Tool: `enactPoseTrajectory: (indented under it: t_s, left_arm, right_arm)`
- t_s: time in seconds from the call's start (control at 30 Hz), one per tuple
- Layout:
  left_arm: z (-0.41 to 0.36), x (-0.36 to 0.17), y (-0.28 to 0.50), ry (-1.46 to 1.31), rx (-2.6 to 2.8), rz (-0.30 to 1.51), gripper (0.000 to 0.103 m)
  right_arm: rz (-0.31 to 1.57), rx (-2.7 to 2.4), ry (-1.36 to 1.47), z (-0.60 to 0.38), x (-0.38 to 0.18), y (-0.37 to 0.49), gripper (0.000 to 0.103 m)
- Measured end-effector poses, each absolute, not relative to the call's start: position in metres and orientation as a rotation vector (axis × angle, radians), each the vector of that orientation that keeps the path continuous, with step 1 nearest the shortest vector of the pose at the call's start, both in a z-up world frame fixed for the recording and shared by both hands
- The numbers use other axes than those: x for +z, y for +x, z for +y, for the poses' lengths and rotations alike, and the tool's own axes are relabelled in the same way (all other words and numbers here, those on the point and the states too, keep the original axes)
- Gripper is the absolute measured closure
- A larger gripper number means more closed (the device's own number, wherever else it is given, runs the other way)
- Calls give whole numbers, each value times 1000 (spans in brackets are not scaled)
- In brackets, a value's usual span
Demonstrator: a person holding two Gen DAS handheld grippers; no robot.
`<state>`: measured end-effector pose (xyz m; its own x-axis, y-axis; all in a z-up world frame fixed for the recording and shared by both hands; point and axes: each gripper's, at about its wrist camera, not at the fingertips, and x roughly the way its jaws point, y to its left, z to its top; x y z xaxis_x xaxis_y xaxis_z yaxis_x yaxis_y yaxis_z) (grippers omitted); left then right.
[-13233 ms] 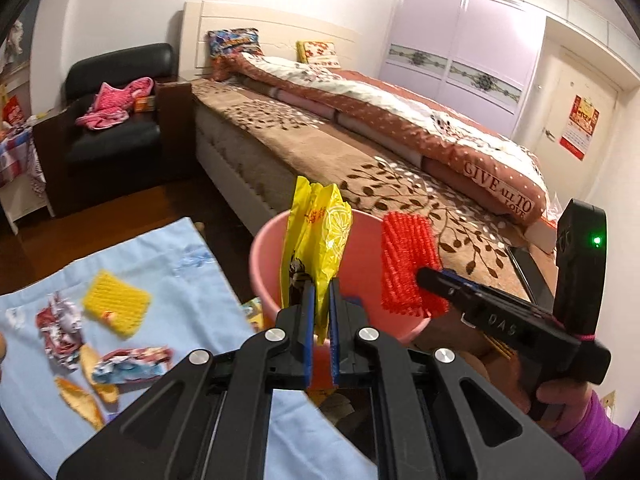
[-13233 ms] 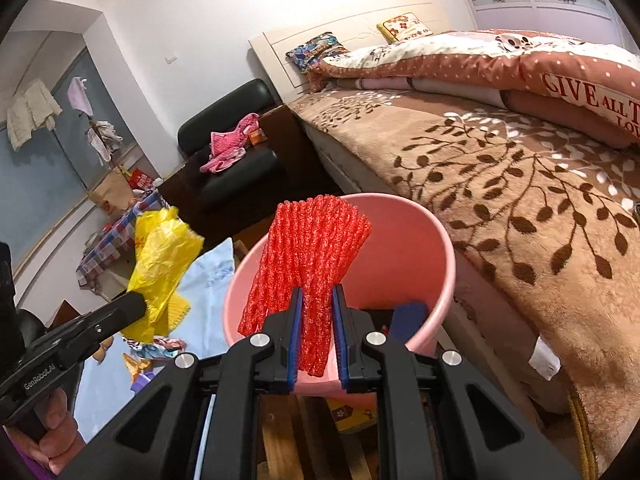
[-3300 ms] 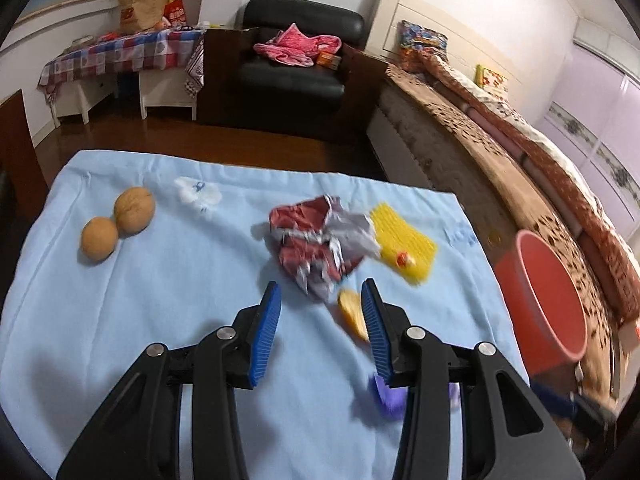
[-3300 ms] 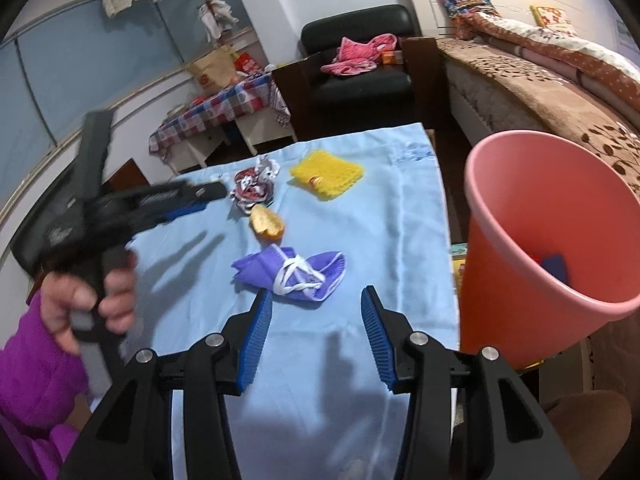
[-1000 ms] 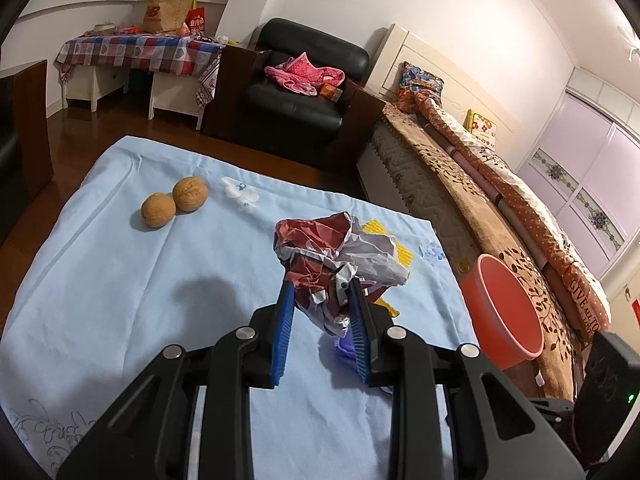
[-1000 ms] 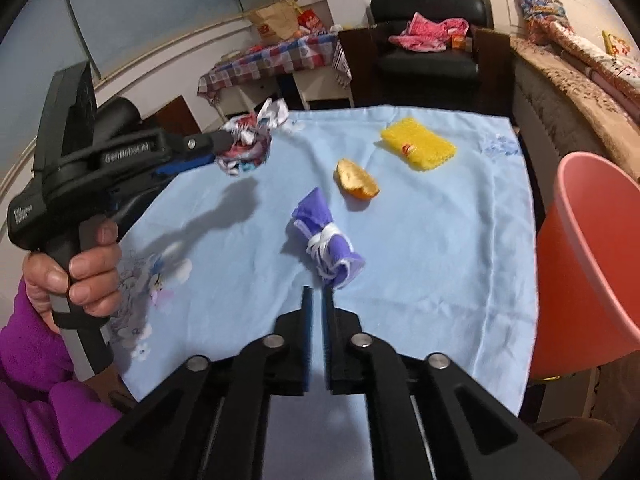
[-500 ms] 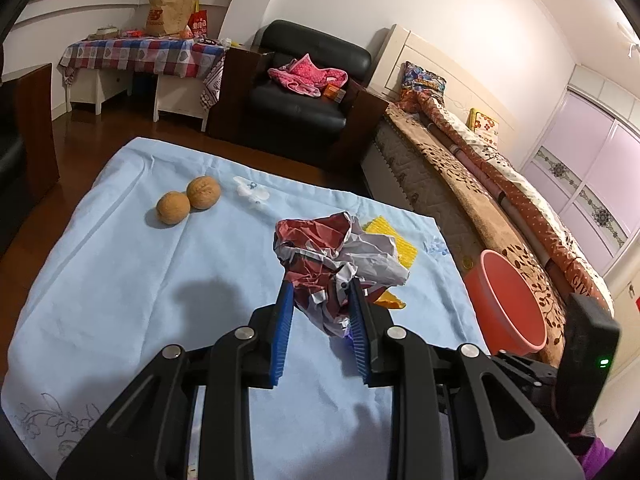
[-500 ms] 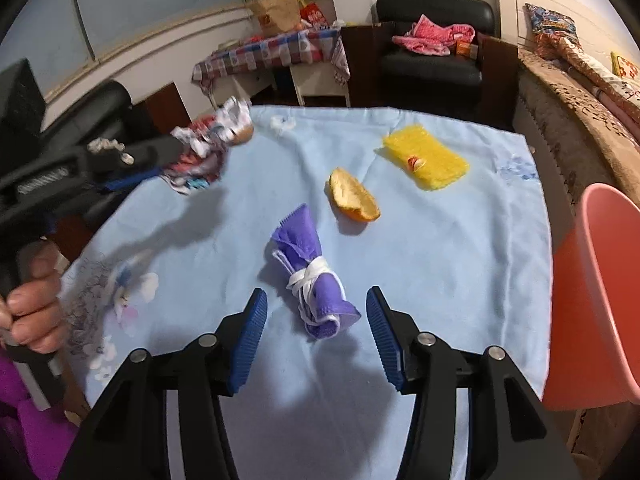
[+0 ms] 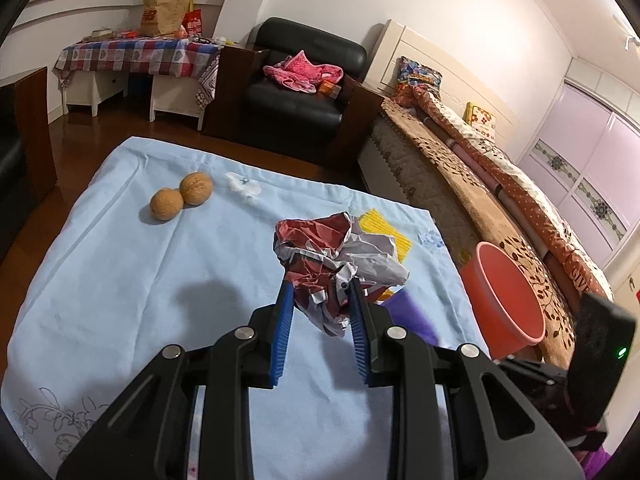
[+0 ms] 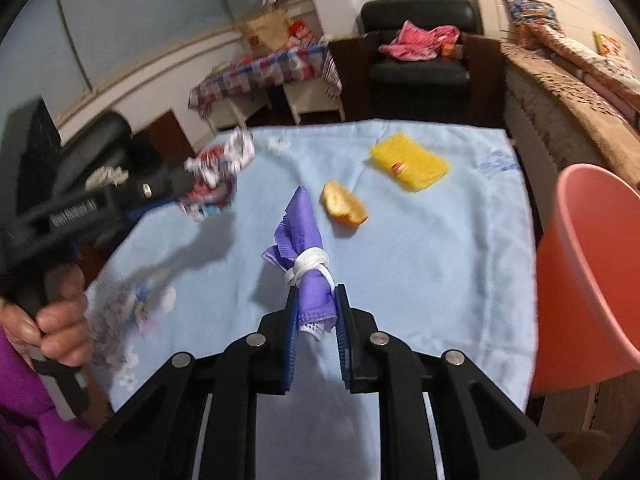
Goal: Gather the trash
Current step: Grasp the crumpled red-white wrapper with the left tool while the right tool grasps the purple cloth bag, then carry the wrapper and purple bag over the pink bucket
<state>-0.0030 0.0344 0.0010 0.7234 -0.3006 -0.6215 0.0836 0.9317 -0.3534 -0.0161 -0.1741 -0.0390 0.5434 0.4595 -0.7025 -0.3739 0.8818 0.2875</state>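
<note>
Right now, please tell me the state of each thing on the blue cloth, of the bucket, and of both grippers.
left gripper: shut on the crumpled wrapper, held above the cloth.
right gripper: jaws closing, purple mask between them.
orange peel: lying loose on the blue cloth.
yellow foam net: lying flat, untouched.
two walnuts: resting side by side, touching.
pink bucket: upright beside the cloth, mouth open.

Bed quilt point(image 9: 576, 276) — white capitals on the red-brown border read "GIV", the rest cut off behind the pink bucket's side of the frame. Brown paper bag point(image 9: 164, 14) on the far checked table bore a red logo, seemingly "NB". Lettering on the left hand-held gripper point(image 10: 188, 190) body was too blurred to read.
</note>
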Motion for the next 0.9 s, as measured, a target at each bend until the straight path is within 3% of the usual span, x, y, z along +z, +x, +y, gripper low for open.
enactPoseTrajectory:
  t_s: [0.9]
  left_arm:
    - [-105,34,13,-102,-523,702,76]
  right_arm:
    - [664,85,386,-339,1,-51,87]
